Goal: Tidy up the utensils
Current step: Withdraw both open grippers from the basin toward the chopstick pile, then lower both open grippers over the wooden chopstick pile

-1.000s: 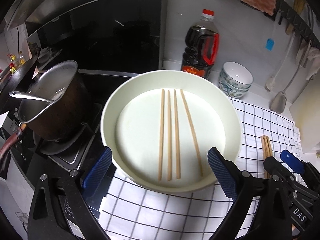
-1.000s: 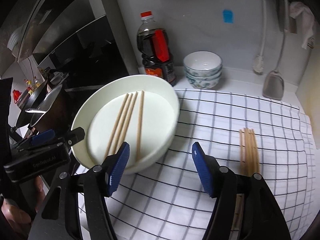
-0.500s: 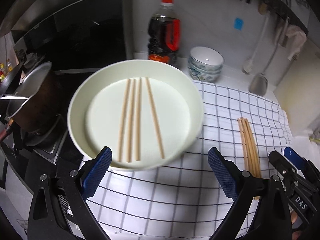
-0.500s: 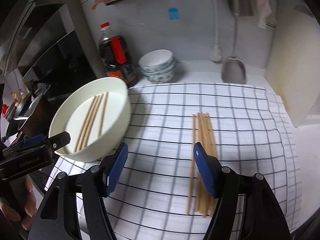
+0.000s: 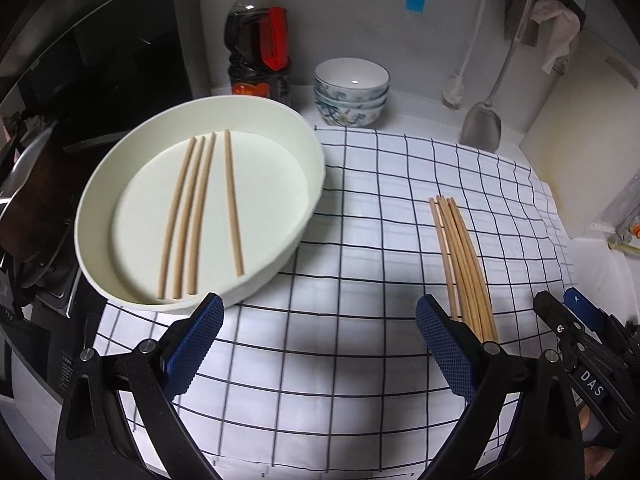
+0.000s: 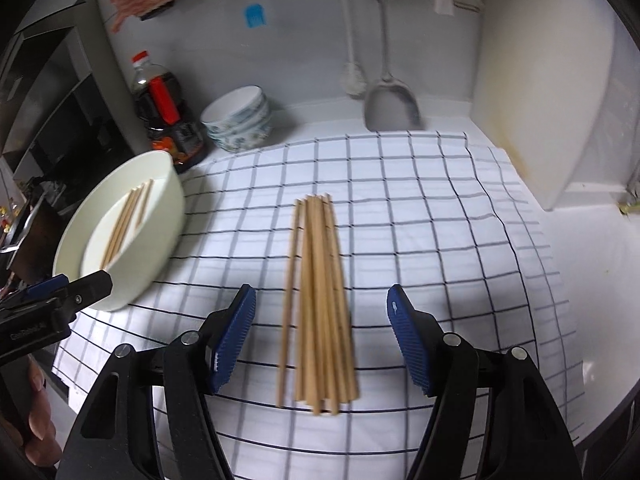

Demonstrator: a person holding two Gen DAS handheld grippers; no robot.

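While both pairs of tongs hang above the near edge of the surface, nothing is held. The right tongs (image 6: pixel 320 340) are spread apart, with the near ends of the loose bundle of pale wooden chopsticks (image 6: pixel 320 300) lying between the blue pads but untouched by them. The left tongs (image 5: pixel 318 350) are likewise spread wide over bare black-and-white checked cloth (image 5: pixel 320 380). Farther off, at the cloth's left edge, the round cream-white basin (image 5: pixel 304 216) is seen, with four matching wooden chopsticks (image 5: pixel 200 216) already laid in it side by side. The task is judged partly done: the bundle on the cloth is presumably left to be moved into the basin. By the back wall a dark sauce bottle (image 5: pixel 258 40) and stacked patterned bowls (image 5: pixel 351 92) are set.
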